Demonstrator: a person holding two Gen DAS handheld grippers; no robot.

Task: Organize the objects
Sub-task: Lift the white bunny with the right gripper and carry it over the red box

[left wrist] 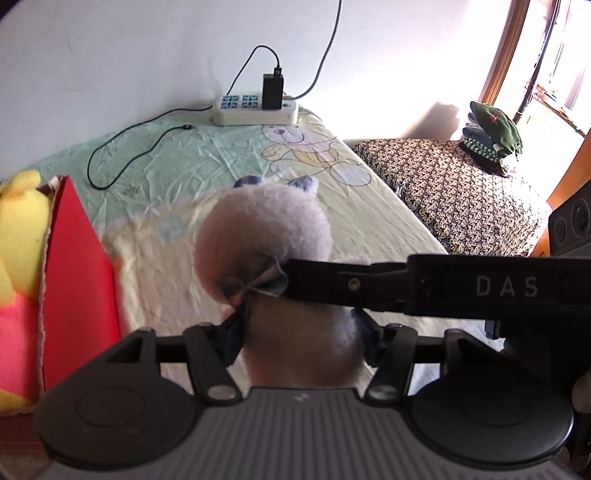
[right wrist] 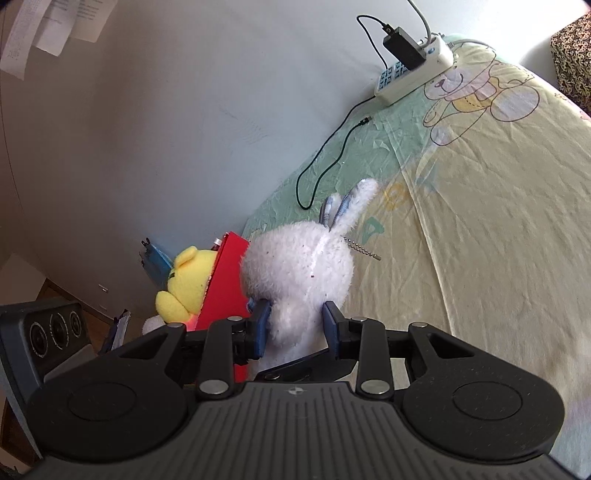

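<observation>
From my left wrist view I see a white power strip (left wrist: pixel 255 109) at the top centre against the wall (left wrist: pixel 129 55), a black charger (left wrist: pixel 272 91) plugged into it and a black cable (left wrist: pixel 129 147) looping down to the left across the green and yellow cartoon bedsheet (left wrist: pixel 192 155). To the right lies a dark patterned cover (left wrist: pixel 454 192) with a stack of folded clothes (left wrist: pixel 491 138) on it at the upper right. In my right wrist view, papers (right wrist: pixel 48 26) hang on the wall at the upper left.
</observation>
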